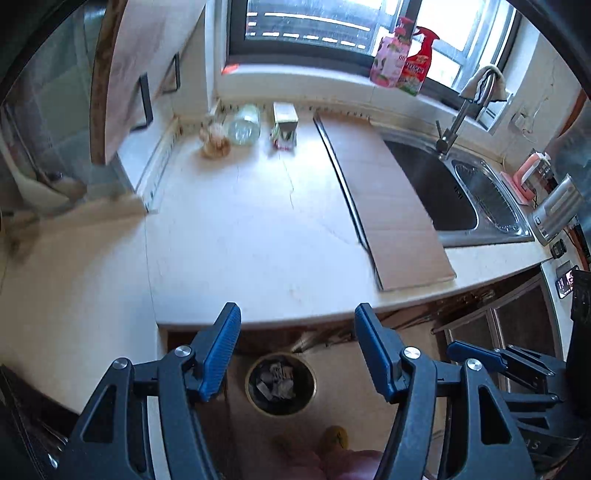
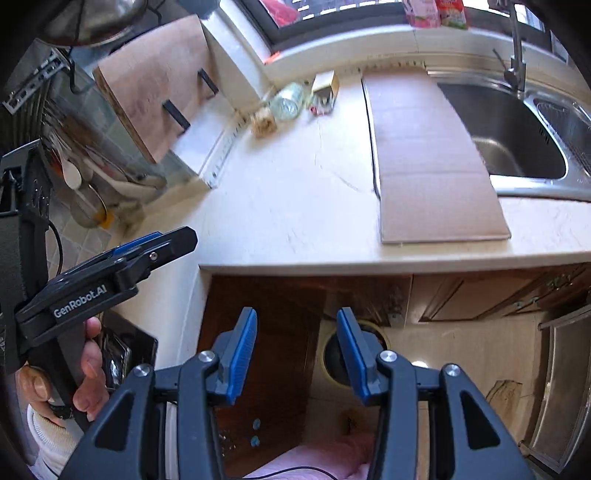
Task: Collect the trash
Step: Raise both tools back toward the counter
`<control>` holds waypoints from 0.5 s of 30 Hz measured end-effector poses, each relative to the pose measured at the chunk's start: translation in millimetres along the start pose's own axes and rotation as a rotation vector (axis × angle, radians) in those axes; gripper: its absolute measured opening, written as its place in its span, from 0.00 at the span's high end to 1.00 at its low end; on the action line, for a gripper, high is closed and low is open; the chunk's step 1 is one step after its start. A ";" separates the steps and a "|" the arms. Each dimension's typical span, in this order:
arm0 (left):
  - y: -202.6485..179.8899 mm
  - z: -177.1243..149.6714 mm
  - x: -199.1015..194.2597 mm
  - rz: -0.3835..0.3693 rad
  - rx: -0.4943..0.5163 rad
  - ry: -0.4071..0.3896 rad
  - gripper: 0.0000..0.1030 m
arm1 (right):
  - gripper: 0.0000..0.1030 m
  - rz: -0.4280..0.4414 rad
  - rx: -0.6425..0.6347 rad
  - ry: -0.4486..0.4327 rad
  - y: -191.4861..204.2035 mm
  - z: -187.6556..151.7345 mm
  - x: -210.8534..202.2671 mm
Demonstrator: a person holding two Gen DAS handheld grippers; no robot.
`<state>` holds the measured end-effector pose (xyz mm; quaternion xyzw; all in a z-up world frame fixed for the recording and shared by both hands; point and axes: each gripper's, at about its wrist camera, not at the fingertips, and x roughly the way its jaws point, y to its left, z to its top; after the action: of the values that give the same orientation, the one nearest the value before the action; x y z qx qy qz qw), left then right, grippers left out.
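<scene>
Both grippers (image 1: pixel 297 314) (image 2: pixel 296 317) are empty and released, and that plastic bottle (image 1: pixel 243 123) at the counter's (image 1: pixel 258 240) back edge looks light, crushable, slippery, so I'd grab mid-body.

Trash bin (image 2: pixel 334 356) on floor: right gripper finger covers most of its mouth in right wrist view; contents not readable there. In left wrist view, grey scraps in bin too small to identify. Small items at worktop's back edge, a clear jar (image 1: pixel 243 123) and carton (image 1: pixel 285 118), blurred; labels unreadable. Windowsill bottles (image 2: pixel 436 11) cut off by top edge. Sink (image 2: pixel 576 125) cut off at right.
</scene>
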<state>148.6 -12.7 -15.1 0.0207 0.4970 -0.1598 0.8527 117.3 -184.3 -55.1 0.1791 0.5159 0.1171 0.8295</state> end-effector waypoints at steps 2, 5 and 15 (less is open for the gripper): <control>-1.0 11.5 -3.8 0.011 0.008 -0.018 0.38 | 0.56 0.002 0.010 -0.027 3.9 10.2 -7.9; 0.2 27.0 -7.5 0.016 0.007 -0.037 0.38 | 0.56 0.005 0.027 -0.062 8.8 25.0 -18.0; 5.4 77.5 19.5 0.112 0.010 -0.065 0.38 | 0.48 0.035 0.020 -0.114 12.0 102.0 -20.6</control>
<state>224.2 -27.5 6.8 0.0474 0.4662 -0.1149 0.8759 199.7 -199.3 7.9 0.2026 0.4656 0.1161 0.8536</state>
